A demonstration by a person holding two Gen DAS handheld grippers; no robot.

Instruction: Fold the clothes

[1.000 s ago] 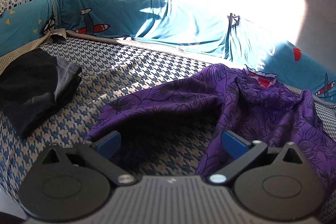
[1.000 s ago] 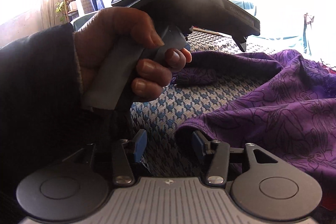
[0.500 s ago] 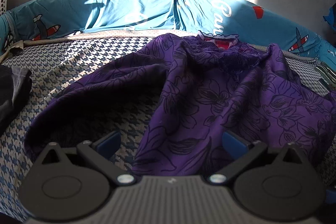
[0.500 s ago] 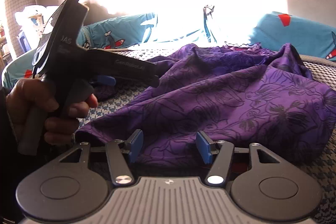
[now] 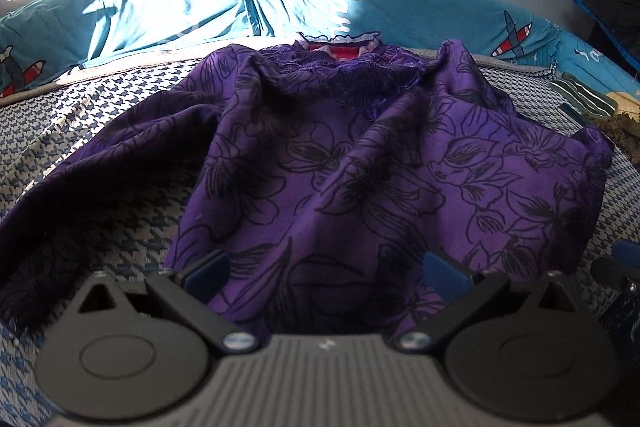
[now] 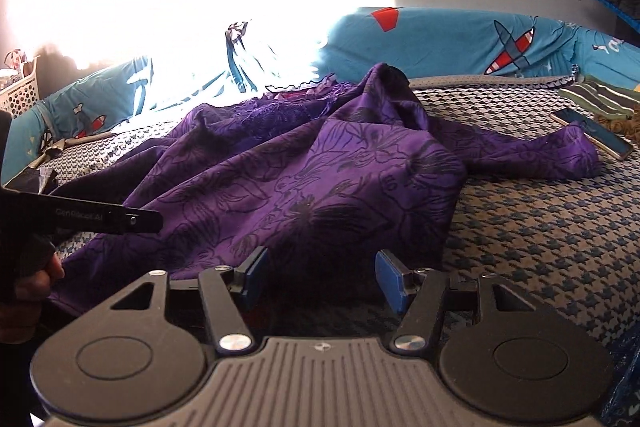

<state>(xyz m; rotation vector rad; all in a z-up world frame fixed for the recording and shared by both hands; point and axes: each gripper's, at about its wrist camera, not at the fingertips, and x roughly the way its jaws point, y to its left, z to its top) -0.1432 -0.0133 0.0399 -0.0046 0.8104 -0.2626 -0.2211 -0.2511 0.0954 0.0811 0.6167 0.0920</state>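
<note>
A purple dress (image 5: pixel 360 163) lies bunched up on the checked bed (image 6: pixel 540 227), close in front of both tongs. The left tongs (image 5: pixel 326 273) are wide open and hold nothing. The right tongs (image 6: pixel 320 277) have just been opening and hold nothing.

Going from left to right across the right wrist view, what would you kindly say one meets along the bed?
White basket → left tongs → purple garment → phone.
</note>
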